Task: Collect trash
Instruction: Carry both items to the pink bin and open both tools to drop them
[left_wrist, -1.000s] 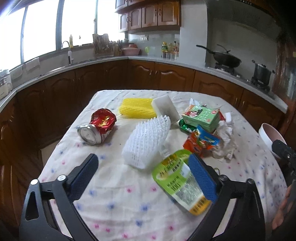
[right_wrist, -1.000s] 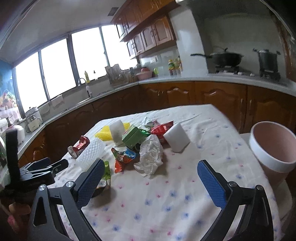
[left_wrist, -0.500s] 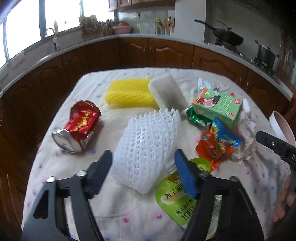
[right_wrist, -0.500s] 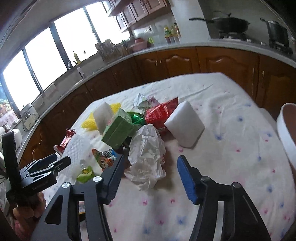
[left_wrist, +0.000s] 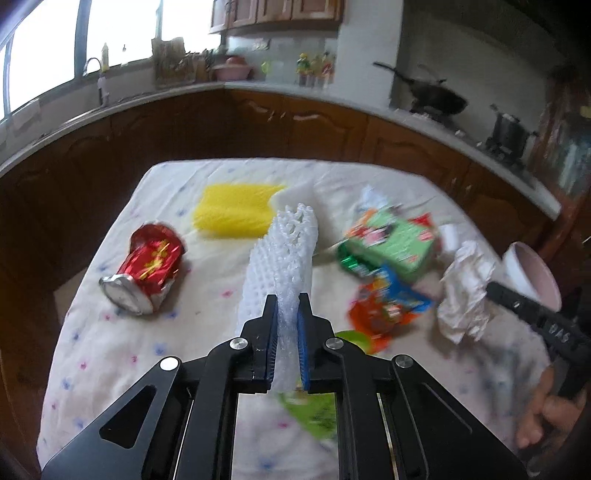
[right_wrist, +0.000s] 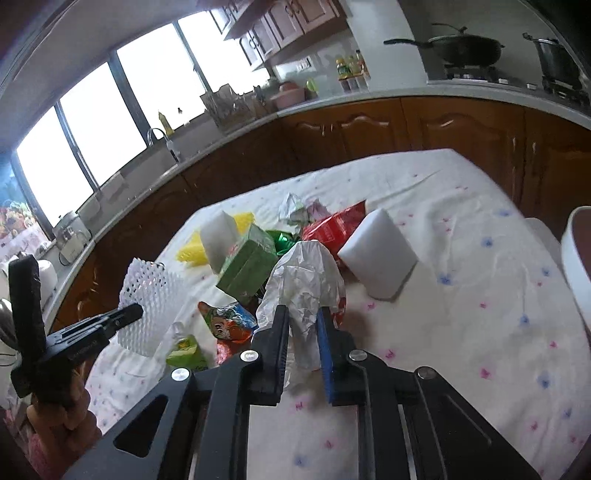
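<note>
My left gripper (left_wrist: 287, 306) is shut on the white foam net sleeve (left_wrist: 280, 254) and holds it tilted up off the cloth; the sleeve also shows in the right wrist view (right_wrist: 147, 299). My right gripper (right_wrist: 301, 321) is shut on the crumpled white paper (right_wrist: 306, 273), seen at the right in the left wrist view (left_wrist: 465, 291). The pink bin (left_wrist: 532, 273) stands off the table's right edge, also in the right wrist view (right_wrist: 576, 262).
On the flowered tablecloth (right_wrist: 461, 295) lie a crushed red can (left_wrist: 147, 269), yellow foam net (left_wrist: 232, 210), green carton (left_wrist: 395, 240), orange-blue snack wrapper (left_wrist: 388, 306), green pouch (left_wrist: 314, 410), white foam blocks (right_wrist: 376, 251), and a red wrapper (right_wrist: 332, 225). Kitchen counters surround the table.
Both grippers went from open to shut: the left closed on the foam net and lifted it, the right closed on the crumpled paper.
</note>
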